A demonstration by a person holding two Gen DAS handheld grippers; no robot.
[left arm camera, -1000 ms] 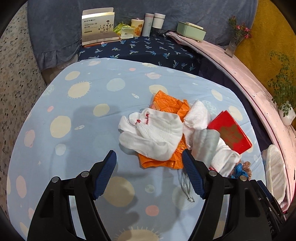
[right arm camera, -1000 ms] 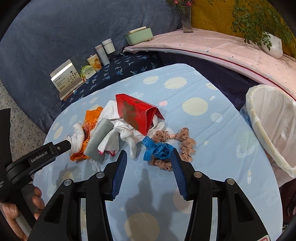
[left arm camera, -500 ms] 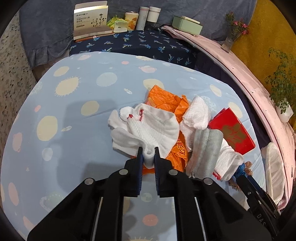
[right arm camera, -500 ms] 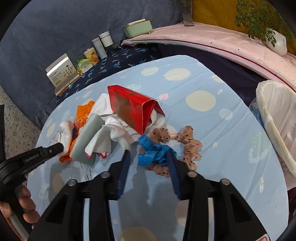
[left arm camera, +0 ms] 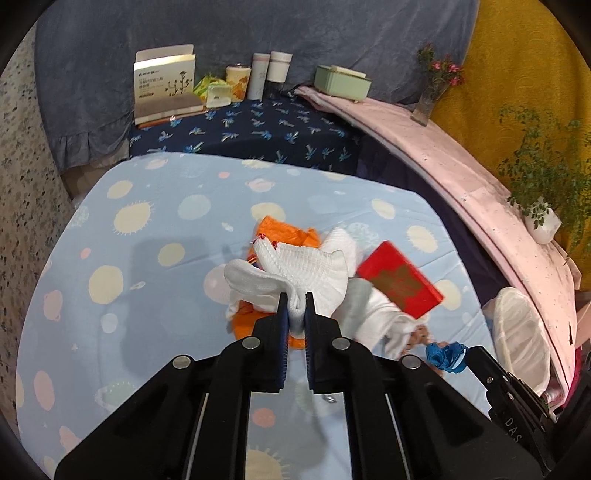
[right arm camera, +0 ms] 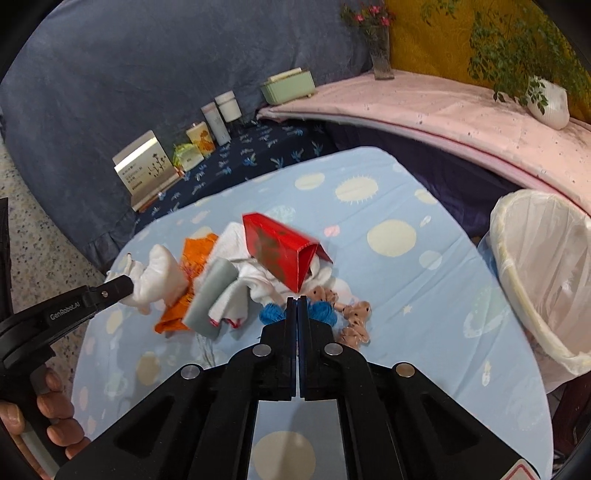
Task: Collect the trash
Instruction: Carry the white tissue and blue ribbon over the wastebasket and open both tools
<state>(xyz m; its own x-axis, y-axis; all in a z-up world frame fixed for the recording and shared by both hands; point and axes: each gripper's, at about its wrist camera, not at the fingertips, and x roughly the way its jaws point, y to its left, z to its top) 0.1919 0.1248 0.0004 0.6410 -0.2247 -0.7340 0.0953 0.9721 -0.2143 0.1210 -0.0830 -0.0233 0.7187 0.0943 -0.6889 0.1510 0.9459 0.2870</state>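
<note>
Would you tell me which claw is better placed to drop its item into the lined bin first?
Right, probably. The right claw, shut on the blue ribbon, sits nearer the lined bin on its side; the left claw grips the white cloth farther across the pile.

Speckled floor (left arm camera: 22, 155), blue drape (left arm camera: 258, 33), yellow wall (left arm camera: 517, 55).

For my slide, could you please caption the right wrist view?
Right gripper clamps blue ribbon beside lined bin.
</note>
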